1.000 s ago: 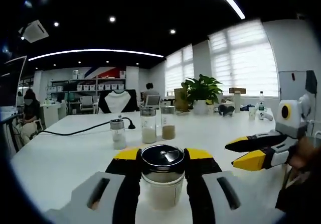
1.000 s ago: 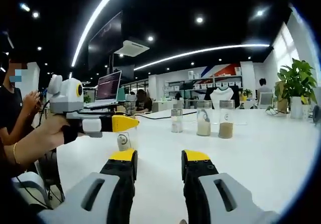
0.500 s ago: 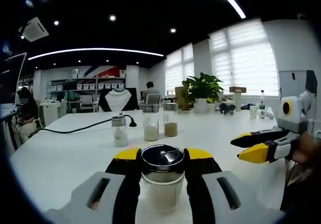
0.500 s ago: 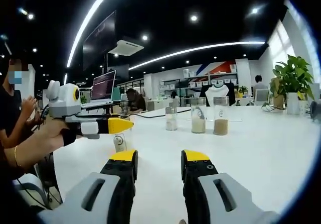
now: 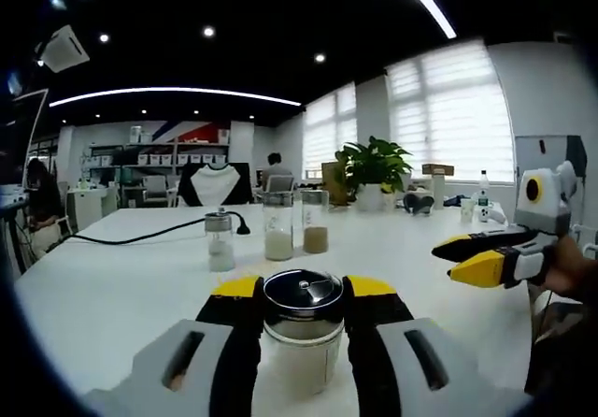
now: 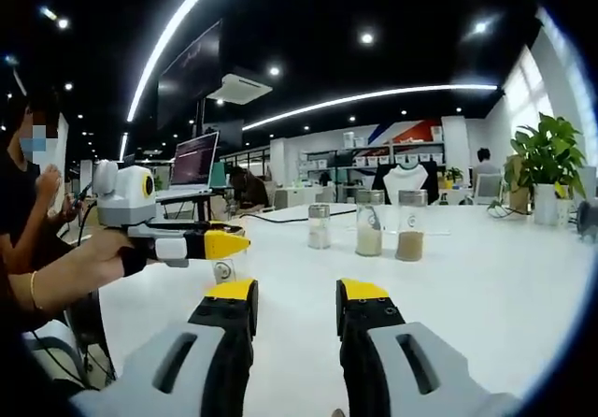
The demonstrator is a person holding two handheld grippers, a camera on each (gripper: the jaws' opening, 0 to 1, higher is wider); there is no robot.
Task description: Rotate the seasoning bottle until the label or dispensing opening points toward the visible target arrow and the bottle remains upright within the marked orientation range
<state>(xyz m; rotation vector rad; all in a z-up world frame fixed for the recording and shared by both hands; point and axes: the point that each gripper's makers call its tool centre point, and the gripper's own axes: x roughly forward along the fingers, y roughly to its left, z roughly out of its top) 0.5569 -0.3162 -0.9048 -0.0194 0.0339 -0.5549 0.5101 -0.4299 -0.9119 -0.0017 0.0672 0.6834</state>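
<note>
Clamping upright glass seasoning bottle point(image 5: 302, 328) – left gripper point(image 5: 302, 291); right gripper point(image 6: 285, 295) empty, parted.

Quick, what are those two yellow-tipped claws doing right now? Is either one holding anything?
Left gripper: shut on the seasoning bottle, one jaw on each side.
Right gripper: open, nothing between its jaws.

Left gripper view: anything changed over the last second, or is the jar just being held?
No real change: the left gripper stays shut on the seasoning jar, no turn of its lid visible. The right gripper stays open and empty beside it, drifting slightly. The three bottles behind haven't moved.
</note>
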